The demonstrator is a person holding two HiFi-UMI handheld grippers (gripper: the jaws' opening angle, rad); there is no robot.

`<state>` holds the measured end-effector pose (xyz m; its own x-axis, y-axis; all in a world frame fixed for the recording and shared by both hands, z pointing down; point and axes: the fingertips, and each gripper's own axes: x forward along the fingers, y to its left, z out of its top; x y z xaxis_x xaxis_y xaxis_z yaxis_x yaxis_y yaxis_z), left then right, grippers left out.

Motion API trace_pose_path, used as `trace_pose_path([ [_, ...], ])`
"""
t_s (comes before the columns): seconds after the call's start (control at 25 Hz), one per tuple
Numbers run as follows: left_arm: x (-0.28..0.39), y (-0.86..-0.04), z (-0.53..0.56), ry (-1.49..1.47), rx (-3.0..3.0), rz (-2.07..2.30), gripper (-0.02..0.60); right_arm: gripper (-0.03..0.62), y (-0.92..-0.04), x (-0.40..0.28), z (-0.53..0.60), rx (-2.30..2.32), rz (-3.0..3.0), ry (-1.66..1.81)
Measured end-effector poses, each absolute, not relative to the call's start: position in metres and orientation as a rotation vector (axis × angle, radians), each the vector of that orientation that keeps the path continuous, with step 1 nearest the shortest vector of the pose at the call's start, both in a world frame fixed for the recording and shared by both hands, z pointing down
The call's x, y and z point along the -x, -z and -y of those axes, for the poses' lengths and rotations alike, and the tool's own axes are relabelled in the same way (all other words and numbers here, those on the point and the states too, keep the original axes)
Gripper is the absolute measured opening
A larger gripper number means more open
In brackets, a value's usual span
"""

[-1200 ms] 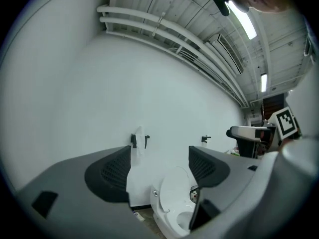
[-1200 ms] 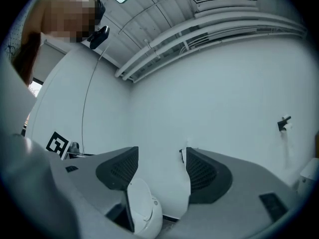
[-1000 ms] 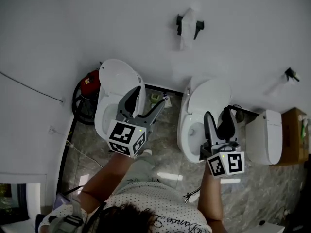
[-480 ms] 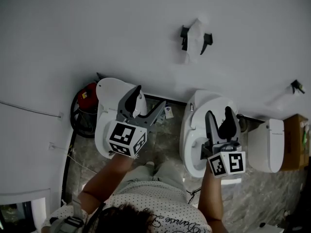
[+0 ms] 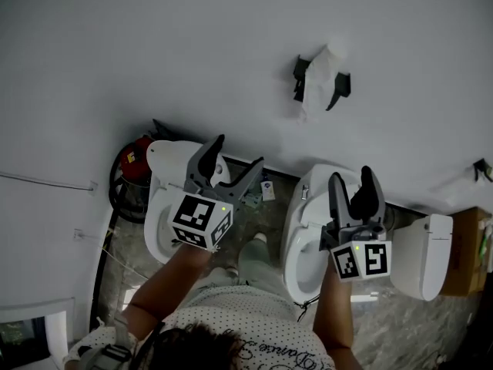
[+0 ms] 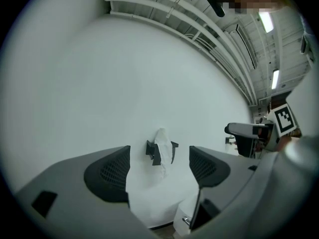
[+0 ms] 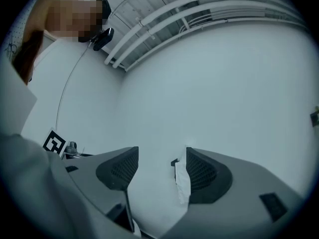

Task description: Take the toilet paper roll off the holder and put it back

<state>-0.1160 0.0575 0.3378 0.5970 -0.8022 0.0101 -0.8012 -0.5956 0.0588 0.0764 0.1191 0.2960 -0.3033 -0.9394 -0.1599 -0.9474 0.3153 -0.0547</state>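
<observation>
The toilet paper roll [image 5: 318, 77] sits on a black wall holder [image 5: 300, 69], with a loose tail hanging down. My left gripper [image 5: 237, 153] is open and empty, below and left of the roll, well short of it. My right gripper [image 5: 352, 177] is also open and empty, below the holder and slightly right. In the left gripper view the roll [image 6: 162, 149] and holder [image 6: 150, 151] show between the jaws of that gripper [image 6: 159, 169], far off. In the right gripper view the paper [image 7: 182, 182] hangs beside the right jaw of that gripper [image 7: 160, 171].
Two white toilets [image 5: 163, 199] [image 5: 306, 233] stand against the white wall below the grippers. A red object [image 5: 135, 149] lies at the far left. A white bin [image 5: 428, 247] and a cardboard box [image 5: 467, 254] stand at the right. A small wall fitting [image 5: 483, 168] is far right.
The person has stepped closer to the wall. The holder and roll have slid down and right in the head view, so both open grippers now stand nearer to them.
</observation>
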Motion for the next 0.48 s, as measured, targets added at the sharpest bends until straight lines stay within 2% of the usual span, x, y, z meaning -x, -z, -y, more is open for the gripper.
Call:
trace_pose_path([
  [0.48, 0.059, -0.321, 0.064, 0.057, -2.722, 1.502, 0.370, 0.334, -0.281, -0.139, 0.012, 1.617, -2.477, -0.080],
])
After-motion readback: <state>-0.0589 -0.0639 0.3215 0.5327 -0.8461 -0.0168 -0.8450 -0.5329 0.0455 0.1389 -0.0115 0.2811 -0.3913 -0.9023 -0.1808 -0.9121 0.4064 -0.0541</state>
